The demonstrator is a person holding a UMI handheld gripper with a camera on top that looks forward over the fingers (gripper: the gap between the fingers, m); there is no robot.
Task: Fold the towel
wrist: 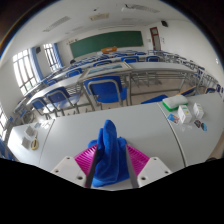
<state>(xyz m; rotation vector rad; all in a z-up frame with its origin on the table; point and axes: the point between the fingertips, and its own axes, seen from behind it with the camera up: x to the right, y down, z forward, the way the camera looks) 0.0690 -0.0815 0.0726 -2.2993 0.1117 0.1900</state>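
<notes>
A blue towel (109, 150) hangs bunched between my gripper's (112, 165) two fingers, lifted above the pale grey table (70, 130). Both fingers with their magenta pads (86, 158) press on the cloth from left and right. The towel's upper fold rises above the fingertips and its lower part drapes down between the fingers. The part of the towel below the fingers is hidden.
A small pile of white and green items (183, 108) lies on the table at the far right. Rows of desks with blue chairs (105, 91) fill the classroom beyond the table's far edge. A green chalkboard (105, 43) hangs on the back wall.
</notes>
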